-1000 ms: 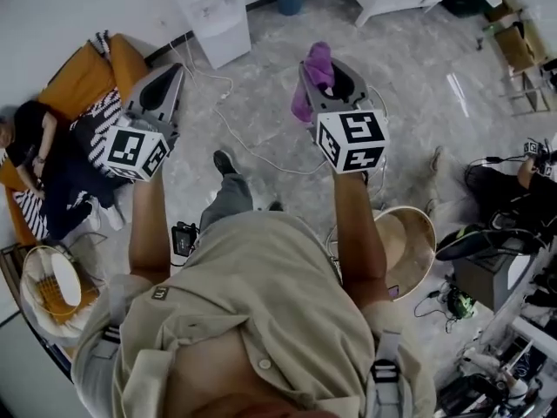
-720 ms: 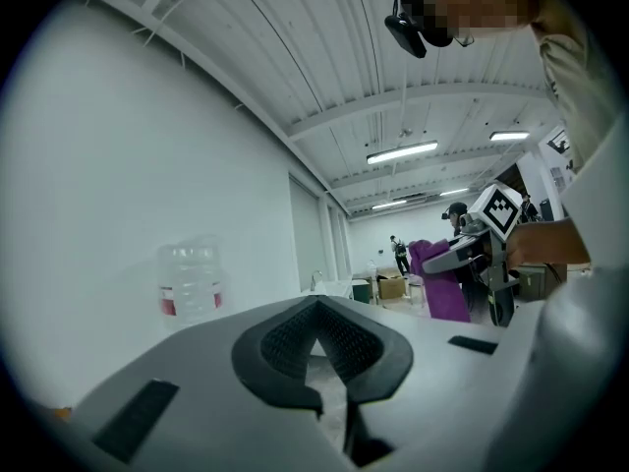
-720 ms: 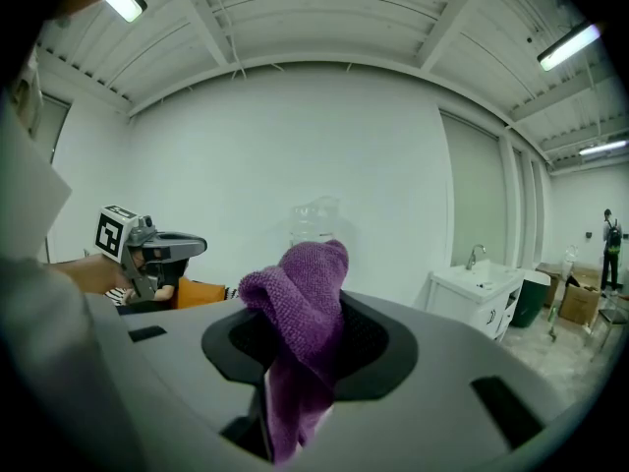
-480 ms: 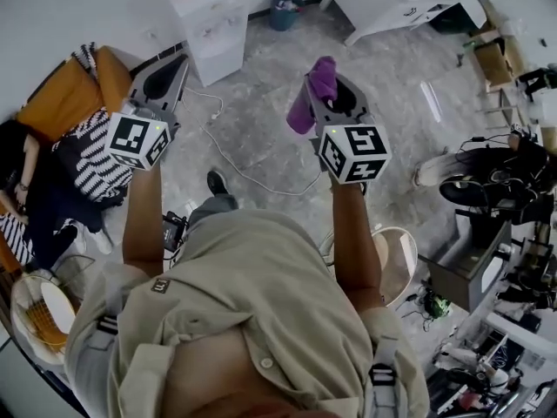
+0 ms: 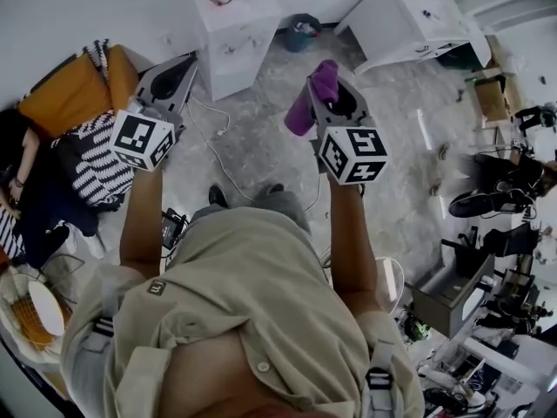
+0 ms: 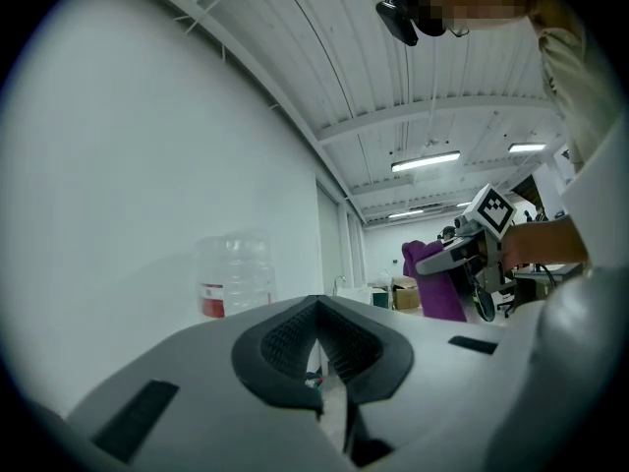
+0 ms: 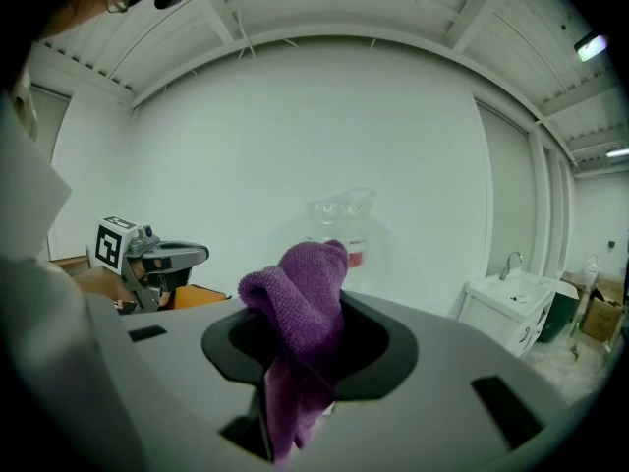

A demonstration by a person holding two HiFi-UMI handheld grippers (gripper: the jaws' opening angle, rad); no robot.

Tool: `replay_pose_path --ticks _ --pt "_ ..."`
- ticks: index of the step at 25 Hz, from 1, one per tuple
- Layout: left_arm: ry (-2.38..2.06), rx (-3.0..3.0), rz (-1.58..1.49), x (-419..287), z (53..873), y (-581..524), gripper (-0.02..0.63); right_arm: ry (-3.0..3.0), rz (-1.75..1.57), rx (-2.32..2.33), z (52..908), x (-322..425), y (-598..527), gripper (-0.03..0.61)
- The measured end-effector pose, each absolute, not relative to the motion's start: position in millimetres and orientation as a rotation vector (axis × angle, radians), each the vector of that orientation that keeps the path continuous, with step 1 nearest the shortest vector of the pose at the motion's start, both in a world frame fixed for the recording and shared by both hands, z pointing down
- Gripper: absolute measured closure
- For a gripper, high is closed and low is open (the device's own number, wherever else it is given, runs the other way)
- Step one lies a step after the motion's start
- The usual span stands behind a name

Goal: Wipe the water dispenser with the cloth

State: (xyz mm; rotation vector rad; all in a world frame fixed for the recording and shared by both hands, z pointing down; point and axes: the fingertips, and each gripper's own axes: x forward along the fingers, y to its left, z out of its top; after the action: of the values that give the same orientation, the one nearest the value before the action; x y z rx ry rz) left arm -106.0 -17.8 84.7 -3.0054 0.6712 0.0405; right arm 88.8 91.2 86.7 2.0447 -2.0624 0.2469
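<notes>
Clamping purple cloth (image 7: 310, 288), right gripper (image 7: 300, 362) faces dispenser bottle (image 7: 339, 219) (clear-walled).

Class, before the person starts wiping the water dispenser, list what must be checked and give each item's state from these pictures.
1. Purple cloth clamped in right gripper: ok.
2. Left gripper shut and empty: ok.
3. Water dispenser in view ahead: ok.
4. Cloth touching the dispenser: not ok, open floor lies between them.
5. Cloth damp enough to wipe: cannot tell.
</notes>
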Motion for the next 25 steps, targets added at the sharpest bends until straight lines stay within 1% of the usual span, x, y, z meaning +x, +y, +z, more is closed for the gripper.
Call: replay_pose_path --ticks 6,13,21,25 --pt "0.723 -2.998 0.0 -105.4 89.8 -46.5 0.598 -2.102 0.292 2.002 104.3 107.7 31.4 0.439" --pt "0.9 -2.964 -0.102 -96.8 107.0 -105.6 0.598 -2.23 0.308 1.866 125.4 122.3 -64.0 0.439" --pt "1.056 -2.94 -0.245 -50.1 138.1 -182.2 0.598 -2.336 0.395 1.682 191.0 154.8 -176.5 0.44" --pt "1.126 -2.933 -0.316 -34.1 160.5 -202.8 0.598 -2.353 0.409 1.594 230.5 161.2 -213.7 0.44"
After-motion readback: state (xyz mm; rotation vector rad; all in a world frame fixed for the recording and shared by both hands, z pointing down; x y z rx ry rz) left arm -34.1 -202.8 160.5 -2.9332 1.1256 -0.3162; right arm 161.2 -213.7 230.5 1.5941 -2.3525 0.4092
